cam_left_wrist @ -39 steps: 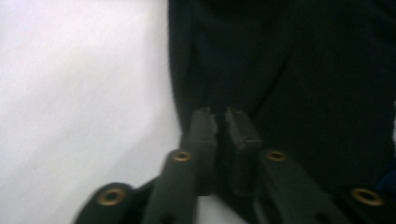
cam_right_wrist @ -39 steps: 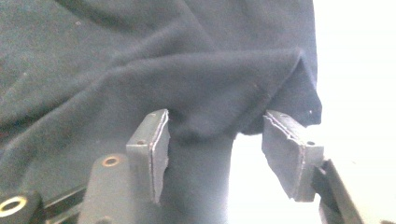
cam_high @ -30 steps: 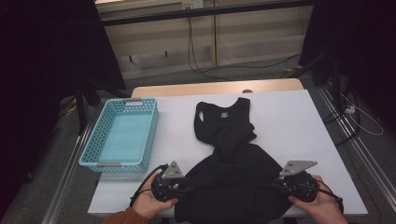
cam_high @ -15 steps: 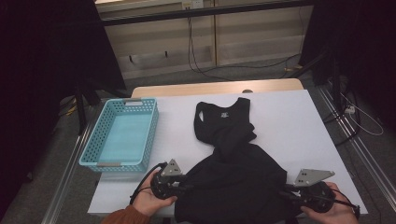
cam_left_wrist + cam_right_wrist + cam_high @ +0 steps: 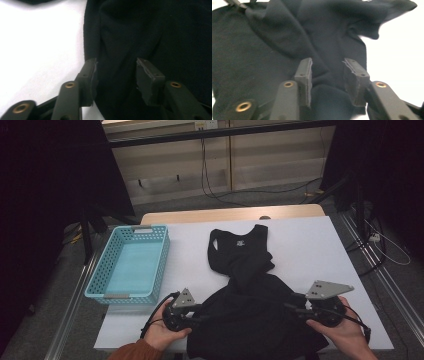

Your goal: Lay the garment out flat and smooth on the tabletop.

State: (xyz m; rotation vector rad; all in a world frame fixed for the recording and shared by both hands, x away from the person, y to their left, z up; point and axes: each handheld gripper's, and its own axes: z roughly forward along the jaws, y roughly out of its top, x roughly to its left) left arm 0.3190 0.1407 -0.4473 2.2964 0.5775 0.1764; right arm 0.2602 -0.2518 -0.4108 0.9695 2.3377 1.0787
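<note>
A black sleeveless top [image 5: 245, 265] lies on the white table [image 5: 310, 245], neck end far from me and its wide lower part bunched near the front edge. My left gripper [image 5: 201, 313] sits at the cloth's left edge. In the left gripper view it [image 5: 116, 72] is open, with a fold of the top [image 5: 150, 30] between the jaws. My right gripper [image 5: 294, 303] is at the cloth's right edge. The right gripper view shows it [image 5: 327, 72] open over the rumpled top [image 5: 274, 37], cloth lying between the jaws.
A light blue perforated basket [image 5: 100, 275] with nothing in it stands at the table's left side. Bare white table lies to the right of the top and beyond it. Cables and metal rails run along the floor behind and to the right.
My right gripper swung out toward the right front corner, then came back in onto the cloth's right edge. The left gripper has hardly moved.
</note>
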